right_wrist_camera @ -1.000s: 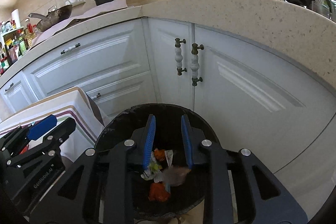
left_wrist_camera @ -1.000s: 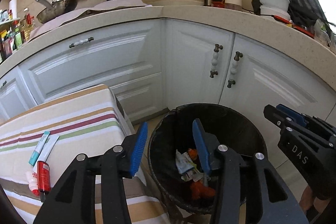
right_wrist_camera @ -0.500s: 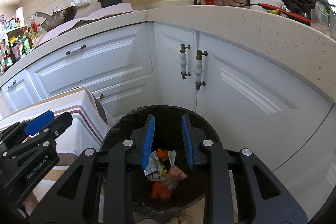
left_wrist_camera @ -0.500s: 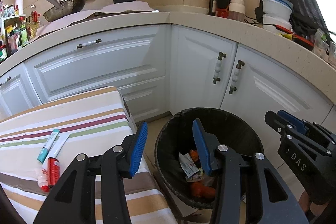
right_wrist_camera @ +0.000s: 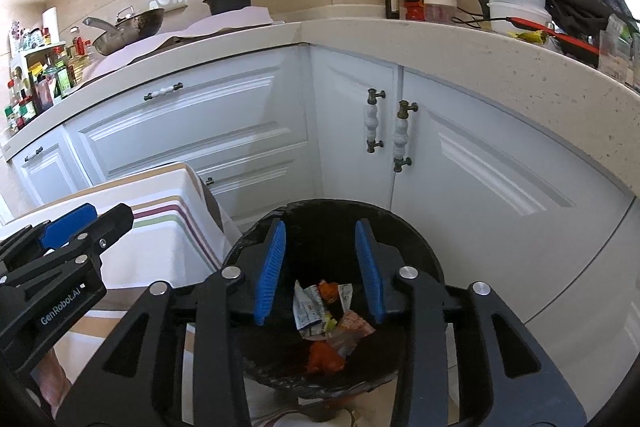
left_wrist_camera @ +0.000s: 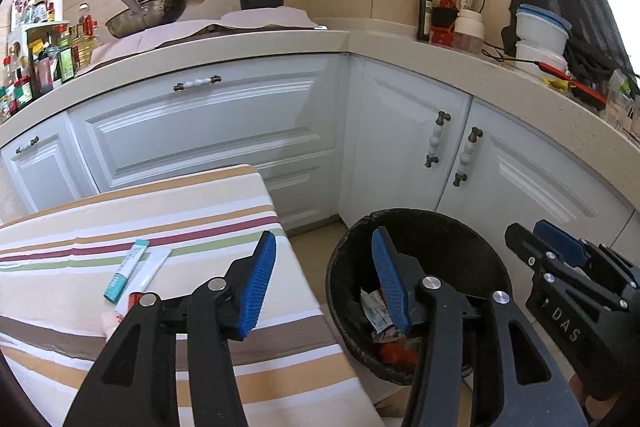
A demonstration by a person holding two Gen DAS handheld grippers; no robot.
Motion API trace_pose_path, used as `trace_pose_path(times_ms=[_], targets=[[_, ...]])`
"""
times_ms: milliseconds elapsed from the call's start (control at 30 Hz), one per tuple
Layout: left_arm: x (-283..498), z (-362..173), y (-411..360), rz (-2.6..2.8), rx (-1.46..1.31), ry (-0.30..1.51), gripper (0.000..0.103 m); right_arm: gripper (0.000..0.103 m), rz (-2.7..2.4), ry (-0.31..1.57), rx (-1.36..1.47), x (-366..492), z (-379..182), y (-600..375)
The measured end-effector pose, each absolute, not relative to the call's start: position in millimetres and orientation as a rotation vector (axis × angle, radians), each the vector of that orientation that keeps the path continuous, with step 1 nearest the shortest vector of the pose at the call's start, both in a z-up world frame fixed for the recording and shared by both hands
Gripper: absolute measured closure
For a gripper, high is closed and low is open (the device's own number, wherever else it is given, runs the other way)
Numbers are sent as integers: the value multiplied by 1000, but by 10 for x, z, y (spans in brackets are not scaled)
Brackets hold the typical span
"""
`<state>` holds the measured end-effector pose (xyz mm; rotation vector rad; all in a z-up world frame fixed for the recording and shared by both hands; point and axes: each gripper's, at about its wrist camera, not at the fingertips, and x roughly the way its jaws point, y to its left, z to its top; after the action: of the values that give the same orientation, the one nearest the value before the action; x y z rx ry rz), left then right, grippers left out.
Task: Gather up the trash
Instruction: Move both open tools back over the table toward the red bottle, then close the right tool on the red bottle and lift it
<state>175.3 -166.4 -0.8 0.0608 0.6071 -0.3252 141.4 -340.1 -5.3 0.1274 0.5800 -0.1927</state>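
**Both tongs empty; remaining tubes lie left of the bin**

Right tongs (right_wrist_camera: pixel 320 269): blue pads spread apart, nothing between them, hanging above the round black-lined trash bin (right_wrist_camera: pixel 424 259). Inside the bin: crumpled white and orange wrappers (right_wrist_camera: pixel 324 311) on the bottom. Trash already down there, judging by how it lies.

Left tongs (left_wrist_camera: pixel 324 283): also spread wide, empty. They straddle the gap between the table corner and the bin rim (left_wrist_camera: pixel 340 259); left pad over the cloth, right pad over the bin mouth.

Remaining task items: a teal-and-white flat tube (left_wrist_camera: pixel 126 269) and a white tube with a red end (left_wrist_camera: pixel 142 281) lie side by side, touching or nearly so, on the striped tablecloth-covered table (left_wrist_camera: pixel 160 211). Both sit left of and slightly beyond the left tongs' left pad. (Something pale at the near end of the tubes is partly hidden by the left tongs' arm; can't identify it.)

Key relation: the tubes' long axes run from near-left to far-right, diagonal to the tongs' line of sight. The left tongs are clearly the nearer; the right tongs are well apart from them, across the bin.

Judgement: next pick falls to the left tongs, swinging left and turning so the pads close across a tube's narrow width rather than along its length.

Risk: tubes so close together that one bite may catch both, or nudge the second.
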Motion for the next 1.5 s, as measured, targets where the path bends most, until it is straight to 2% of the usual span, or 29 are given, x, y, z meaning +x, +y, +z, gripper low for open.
trace_pose_path(times_ms=[633, 1100, 1500], targets=[[1647, -75, -667, -132, 7, 650, 40, 67, -45, 604, 70, 1490, -35, -2594], [1439, -147, 385, 63, -61, 674, 36, 67, 115, 658, -5, 1633, -153, -1723], [1365, -283, 961, 168, -97, 709, 34, 67, 226, 727, -73, 1762, -342, -1038]])
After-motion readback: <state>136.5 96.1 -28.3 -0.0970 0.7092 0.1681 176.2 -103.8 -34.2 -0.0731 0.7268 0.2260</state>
